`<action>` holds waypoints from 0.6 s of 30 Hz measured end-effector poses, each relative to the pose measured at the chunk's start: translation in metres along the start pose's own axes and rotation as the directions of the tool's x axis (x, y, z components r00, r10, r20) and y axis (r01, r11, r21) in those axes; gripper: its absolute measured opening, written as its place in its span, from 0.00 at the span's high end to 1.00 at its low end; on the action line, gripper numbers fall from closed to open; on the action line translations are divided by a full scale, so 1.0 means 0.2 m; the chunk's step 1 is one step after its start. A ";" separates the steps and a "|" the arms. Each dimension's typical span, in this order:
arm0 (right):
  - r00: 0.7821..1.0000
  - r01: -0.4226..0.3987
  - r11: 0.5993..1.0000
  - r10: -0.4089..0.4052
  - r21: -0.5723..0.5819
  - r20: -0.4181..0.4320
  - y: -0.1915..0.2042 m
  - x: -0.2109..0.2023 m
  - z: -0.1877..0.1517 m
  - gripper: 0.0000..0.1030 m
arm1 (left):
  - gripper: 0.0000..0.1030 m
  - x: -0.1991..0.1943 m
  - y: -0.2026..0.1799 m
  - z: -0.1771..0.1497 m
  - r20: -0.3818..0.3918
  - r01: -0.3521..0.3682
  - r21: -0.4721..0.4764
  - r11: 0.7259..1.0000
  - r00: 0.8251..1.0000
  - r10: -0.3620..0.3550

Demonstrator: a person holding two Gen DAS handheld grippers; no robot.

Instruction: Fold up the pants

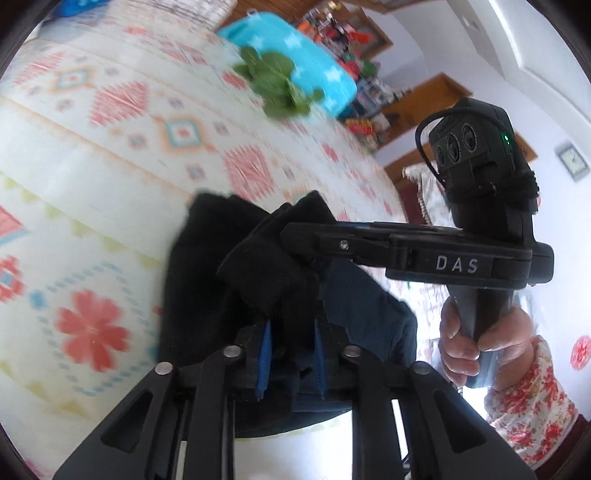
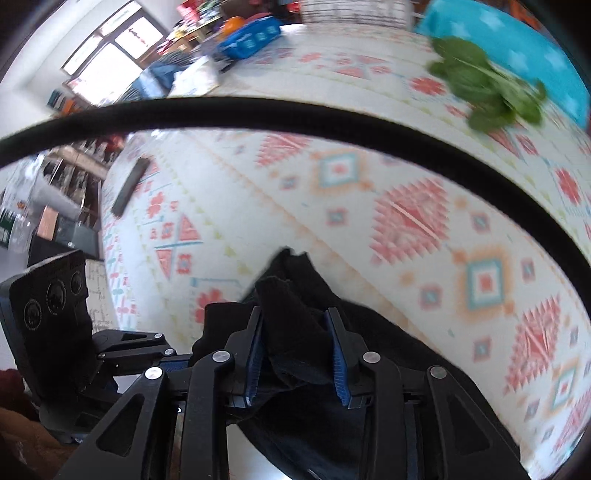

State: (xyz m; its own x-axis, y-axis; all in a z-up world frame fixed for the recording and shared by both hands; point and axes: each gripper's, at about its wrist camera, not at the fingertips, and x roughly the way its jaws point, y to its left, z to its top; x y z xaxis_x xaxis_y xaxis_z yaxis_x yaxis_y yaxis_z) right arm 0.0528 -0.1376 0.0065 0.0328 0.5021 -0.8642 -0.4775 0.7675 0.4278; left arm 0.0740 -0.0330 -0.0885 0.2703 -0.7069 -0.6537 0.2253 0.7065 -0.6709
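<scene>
Left wrist view: the dark pants (image 1: 236, 280) are seen bunched and lifted off the patterned tablecloth (image 1: 122, 122), with a thick fold of black fabric pinched between the blue pads of the left gripper (image 1: 291, 354), whose jaws stand narrow and are closed on the cloth. From the right side of that view the right gripper (image 1: 306, 251) reaches in sideways, and its tips are buried in the same bundle just above the left one's pads. It is held by a hand (image 1: 476, 343) in a flowered sleeve (image 1: 532, 398). In the right wrist view the pants (image 2: 295, 332) are shown again, a ridge of fabric rising between the blue pads of the right gripper (image 2: 297, 354) and filling the gap, so that this claw too is gripping the cloth; the rest of the garment hangs down and to the right beneath it. At the lower left of that view part of the left gripper (image 2: 155, 347) is seen, its tips close against the same bundle. A black cable (image 2: 258, 114) is stretched across the upper half. Farther off on the tablecloth (image 2: 406, 206), leafy greens (image 2: 487, 92) lie beside a turquoise bag with white stars (image 2: 517, 33), and a dark flat bar (image 2: 131, 186) lies near the far left edge.
</scene>
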 end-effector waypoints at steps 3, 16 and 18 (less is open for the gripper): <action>0.997 0.070 0.994 -0.073 0.080 0.025 -0.15 -0.04 -0.11 0.35 | 0.61 0.08 -0.07 -0.04 -0.024 -0.006 0.038 0.999 1.000 0.007; 0.922 0.063 0.918 -0.204 0.391 0.330 -0.38 -0.49 -0.43 0.22 | 0.47 -0.13 -0.28 -0.21 -0.043 -0.061 0.219 0.974 0.996 0.072; 0.908 0.011 0.919 -0.175 0.394 0.381 -0.31 -0.53 -0.46 0.22 | 0.47 -0.19 -0.23 -0.21 -0.030 -0.106 0.211 0.972 0.993 0.115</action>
State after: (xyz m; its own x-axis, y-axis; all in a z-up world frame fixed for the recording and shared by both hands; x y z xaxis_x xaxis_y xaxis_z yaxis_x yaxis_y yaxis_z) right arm -0.0014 -0.2757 0.0470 0.4475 0.4738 -0.7585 -0.0923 0.8681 0.4877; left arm 0.0138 -0.0398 -0.0480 0.2664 -0.6216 -0.7367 0.3874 0.7689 -0.5087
